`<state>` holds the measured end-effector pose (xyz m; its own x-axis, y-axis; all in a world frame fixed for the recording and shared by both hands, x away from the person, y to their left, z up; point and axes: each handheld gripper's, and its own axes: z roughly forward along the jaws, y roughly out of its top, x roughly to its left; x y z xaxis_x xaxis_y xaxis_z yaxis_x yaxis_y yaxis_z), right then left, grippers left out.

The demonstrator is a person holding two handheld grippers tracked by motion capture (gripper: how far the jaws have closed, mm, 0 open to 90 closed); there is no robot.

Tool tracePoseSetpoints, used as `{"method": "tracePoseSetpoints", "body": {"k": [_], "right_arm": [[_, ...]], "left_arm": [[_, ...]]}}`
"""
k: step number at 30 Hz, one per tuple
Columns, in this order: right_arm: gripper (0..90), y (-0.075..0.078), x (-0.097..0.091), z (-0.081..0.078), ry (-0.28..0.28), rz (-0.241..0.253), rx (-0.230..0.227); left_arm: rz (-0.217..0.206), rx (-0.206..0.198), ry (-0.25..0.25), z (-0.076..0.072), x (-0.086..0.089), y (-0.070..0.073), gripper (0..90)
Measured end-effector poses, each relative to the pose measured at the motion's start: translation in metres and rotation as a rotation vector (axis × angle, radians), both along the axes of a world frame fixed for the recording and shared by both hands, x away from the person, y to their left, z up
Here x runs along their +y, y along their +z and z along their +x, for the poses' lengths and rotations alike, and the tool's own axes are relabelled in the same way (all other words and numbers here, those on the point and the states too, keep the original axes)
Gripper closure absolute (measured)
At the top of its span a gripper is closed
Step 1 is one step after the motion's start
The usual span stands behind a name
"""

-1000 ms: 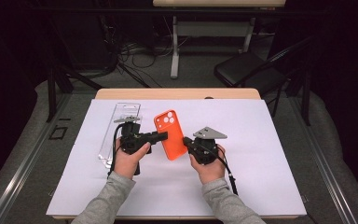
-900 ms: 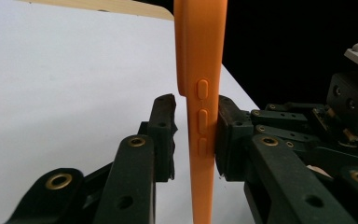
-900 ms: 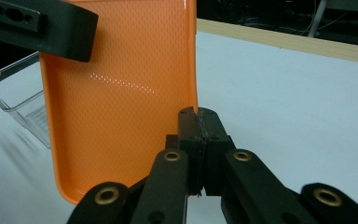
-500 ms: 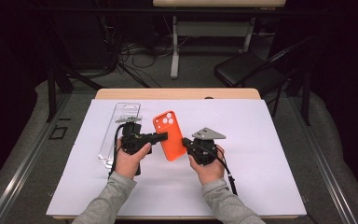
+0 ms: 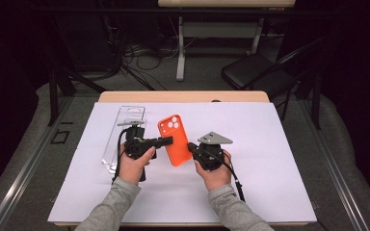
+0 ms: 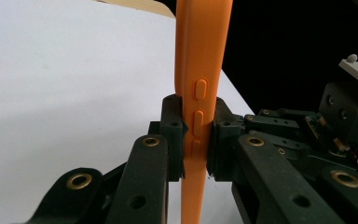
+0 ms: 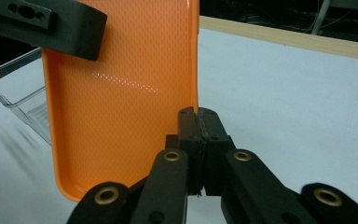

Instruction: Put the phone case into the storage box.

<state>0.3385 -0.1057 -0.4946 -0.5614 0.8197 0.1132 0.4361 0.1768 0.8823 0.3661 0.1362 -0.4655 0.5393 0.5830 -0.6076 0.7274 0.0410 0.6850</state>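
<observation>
A clear plastic package [image 5: 124, 139] lies flat on the white sheet [image 5: 270, 159] that covers the table, near the sheet's left edge and toward its far side. Just right of it the left gripper [image 5: 167, 140], held in the person's left hand [image 5: 136, 163], has just been closing its 2 jaws, and they now pinch the left long edge of the orange phone case [image 5: 174, 139] at its side buttons; in the left gripper view the case [image 6: 200, 70] stands edge-on between the pads. The case is held above the middle of the sheet, camera cutouts toward the far edge. The right gripper [image 5: 191, 147] clamps the case's right long edge with its jaws pressed almost together; the right gripper view shows the case's textured inside [image 7: 121, 102].
</observation>
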Motion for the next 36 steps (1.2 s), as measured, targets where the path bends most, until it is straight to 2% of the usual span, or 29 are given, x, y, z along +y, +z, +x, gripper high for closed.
{"method": "tracePoseSetpoints", "body": {"k": [10, 28, 36], "right_arm": [[89.3, 0.0, 0.0, 0.0, 0.002, -0.001, 0.003], [88.1, 0.001, 0.002, -0.001, 0.015, 0.009, 0.001], [82.5, 0.002, 0.003, -0.001, 0.017, 0.021, -0.006]], "left_arm": [[-0.023, 0.025, 0.011, 0.001, 0.002, -0.002, 80.3], [-0.016, 0.009, 0.011, -0.001, 0.005, -0.001, 80.6], [-0.03, 0.008, 0.018, -0.001, 0.011, -0.004, 80.7]]}}
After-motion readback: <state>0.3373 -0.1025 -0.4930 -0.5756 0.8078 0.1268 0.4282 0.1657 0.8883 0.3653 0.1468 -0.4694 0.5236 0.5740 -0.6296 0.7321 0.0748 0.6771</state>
